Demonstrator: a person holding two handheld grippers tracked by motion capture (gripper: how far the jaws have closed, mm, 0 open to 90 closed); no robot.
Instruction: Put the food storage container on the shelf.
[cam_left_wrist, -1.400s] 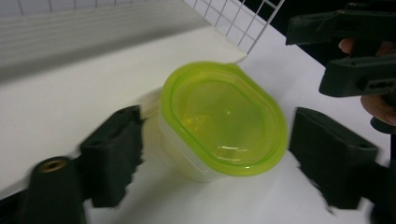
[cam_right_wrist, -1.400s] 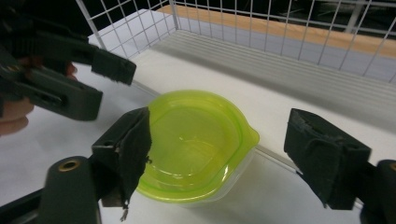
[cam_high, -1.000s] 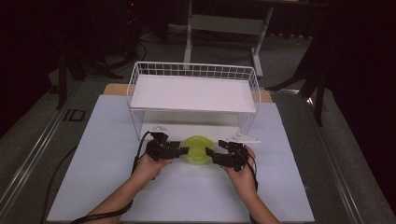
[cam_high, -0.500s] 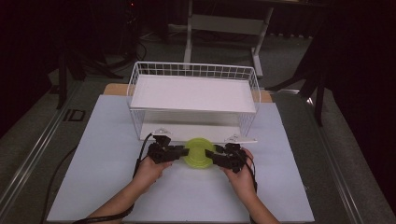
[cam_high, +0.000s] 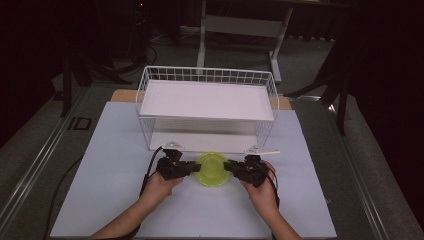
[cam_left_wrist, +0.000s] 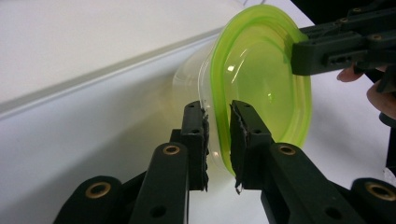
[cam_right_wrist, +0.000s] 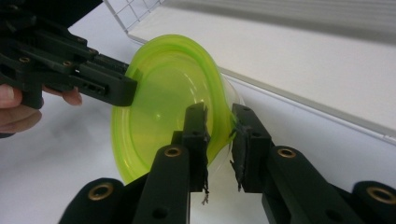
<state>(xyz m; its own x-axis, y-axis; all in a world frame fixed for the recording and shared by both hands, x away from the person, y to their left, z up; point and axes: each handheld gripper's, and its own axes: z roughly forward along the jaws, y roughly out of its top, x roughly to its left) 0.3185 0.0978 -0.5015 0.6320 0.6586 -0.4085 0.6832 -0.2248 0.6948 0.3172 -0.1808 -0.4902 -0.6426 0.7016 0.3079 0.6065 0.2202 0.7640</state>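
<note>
Green-lidded container gripped at both rims, in front of the wire shelf

Green-lidded container (cam_high: 211, 170) sat on the white surface (cam_high: 100, 150), just in front of the wire shelf (cam_high: 207, 107), between the two hands. The left claw (cam_high: 191, 167) had just been closing and its jaws were clamped on the lid's edge; in the left gripper view the rim (cam_left_wrist: 219, 116) passed between the pads. The right claw (cam_high: 229, 167) had likewise just been closing, clamped on the opposite edge (cam_right_wrist: 219, 130).

Judgement: opposed grips on the rim shared the load and kept the tub level, probably for a lift toward one of the shelf's tiers.

Hard to make out: the clear tub (cam_left_wrist: 191, 79) under the lid was faint; its contents could not be told. Whether the lid was sealed was unclear. Dark surroundings swallowed the far room.
</note>
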